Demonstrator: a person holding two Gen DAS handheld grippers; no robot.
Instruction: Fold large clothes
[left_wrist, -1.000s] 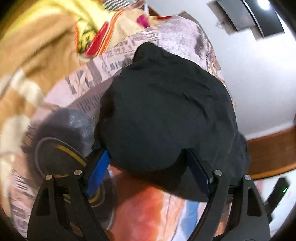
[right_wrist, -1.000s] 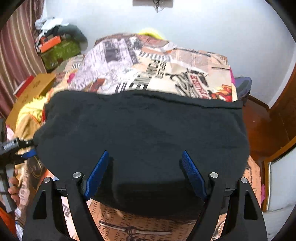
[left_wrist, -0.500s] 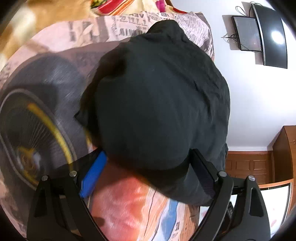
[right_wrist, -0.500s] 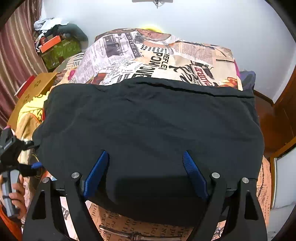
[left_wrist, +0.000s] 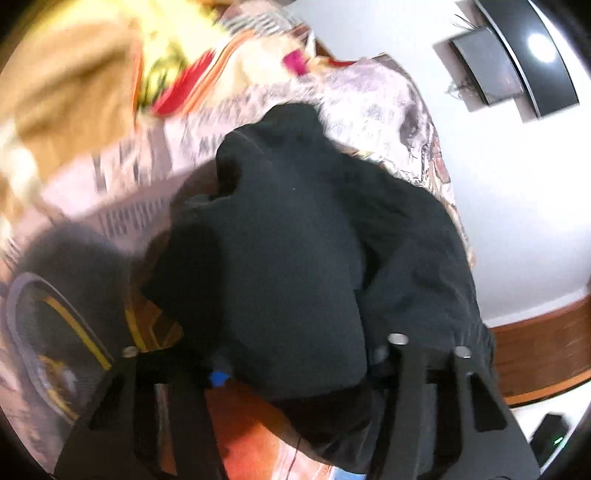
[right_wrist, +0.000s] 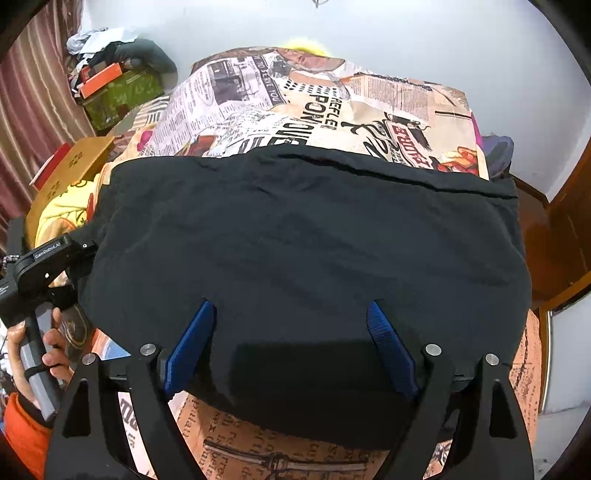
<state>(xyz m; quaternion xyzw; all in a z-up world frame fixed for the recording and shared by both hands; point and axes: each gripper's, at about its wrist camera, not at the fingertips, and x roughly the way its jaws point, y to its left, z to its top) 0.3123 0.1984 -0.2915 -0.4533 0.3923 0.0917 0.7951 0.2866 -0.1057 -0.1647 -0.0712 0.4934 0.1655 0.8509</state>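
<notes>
A large black garment (right_wrist: 303, 251) lies spread on a bed with a newspaper-print sheet (right_wrist: 332, 103). In the left wrist view the garment (left_wrist: 295, 258) is bunched over my left gripper (left_wrist: 295, 373), whose fingers are mostly hidden under the cloth; only a bit of blue pad (left_wrist: 218, 377) shows, and I cannot see whether the jaws have closed. My right gripper (right_wrist: 291, 343) is open at the garment's near edge, blue pads (right_wrist: 188, 347) wide apart with cloth between them. The left gripper body (right_wrist: 44, 266) shows at the garment's left edge, held by a hand.
Yellow and orange bedding (left_wrist: 74, 85) lies beyond the garment on the left. Boxes and clutter (right_wrist: 110, 85) stand at the far left by a curtain. A wooden door frame (right_wrist: 561, 236) is at the right. A wall screen (left_wrist: 517, 55) hangs above.
The left gripper has taken a fold of the garment's left edge up over itself; its pads, seen wide apart before, are now covered. The right gripper stays open and has edged slightly forward.
</notes>
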